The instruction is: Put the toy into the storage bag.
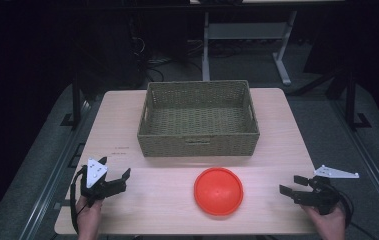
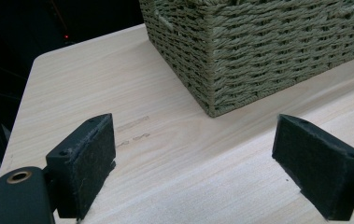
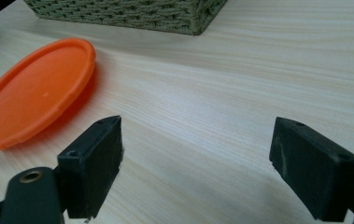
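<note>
Jaws on both grippers stand wide apart, nothing between the pads — the left gripper [image 1: 115, 176] sits at the near left corner of the table [image 1: 277, 150], the right gripper [image 1: 293, 186] at the near right edge, each held in a hand low over the wood. The orange plate [image 1: 218, 191] lies flat on the table near the front edge, roughly midway between the two grippers and a bit nearer the right one, well apart from both. It's just in front of the wicker basket [image 1: 197, 142], not touching it. The basket looks empty from the high view. My read: work is at the very start — presumably the plate goes into the basket, and no approach, grasp, lift or placement has happened yet; everything is left to do. View differences: the right gripper view has the plate [image 3: 30, 98] off to the left of its jaws, rim raised, plus one basket corner [image 3: 132, 14] at the top, so that gripper isn't aimed at the plate yet. The left gripper view looks at bare table [image 2: 118, 93] and the basket's near corner [image 2: 258, 51], weave clear, with faint marks on the wood. The high view alone gives the basket's interior and the spacing of everything.
</note>
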The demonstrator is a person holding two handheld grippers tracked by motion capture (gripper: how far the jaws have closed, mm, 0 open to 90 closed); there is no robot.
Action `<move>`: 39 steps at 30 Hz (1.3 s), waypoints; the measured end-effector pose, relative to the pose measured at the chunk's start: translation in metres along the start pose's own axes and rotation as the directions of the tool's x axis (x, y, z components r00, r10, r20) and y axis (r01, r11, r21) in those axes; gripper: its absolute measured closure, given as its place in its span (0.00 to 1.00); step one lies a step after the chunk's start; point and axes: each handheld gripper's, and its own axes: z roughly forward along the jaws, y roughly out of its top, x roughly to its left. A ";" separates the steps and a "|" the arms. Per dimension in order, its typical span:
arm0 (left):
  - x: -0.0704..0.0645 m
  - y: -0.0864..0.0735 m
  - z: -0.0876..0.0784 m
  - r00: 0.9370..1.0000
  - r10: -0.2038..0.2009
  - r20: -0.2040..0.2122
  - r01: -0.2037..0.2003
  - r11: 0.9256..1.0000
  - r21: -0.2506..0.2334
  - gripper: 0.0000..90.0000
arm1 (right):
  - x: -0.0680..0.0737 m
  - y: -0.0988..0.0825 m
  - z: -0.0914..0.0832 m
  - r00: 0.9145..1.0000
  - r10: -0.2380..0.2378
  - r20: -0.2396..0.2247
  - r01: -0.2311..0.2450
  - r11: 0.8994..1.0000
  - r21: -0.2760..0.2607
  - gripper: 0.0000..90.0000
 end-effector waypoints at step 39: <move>0.001 0.000 0.000 1.000 0.024 0.007 -0.024 1.000 0.000 0.14 | 0.060 0.047 0.041 0.978 -0.129 -0.167 0.155 0.976 0.152 0.18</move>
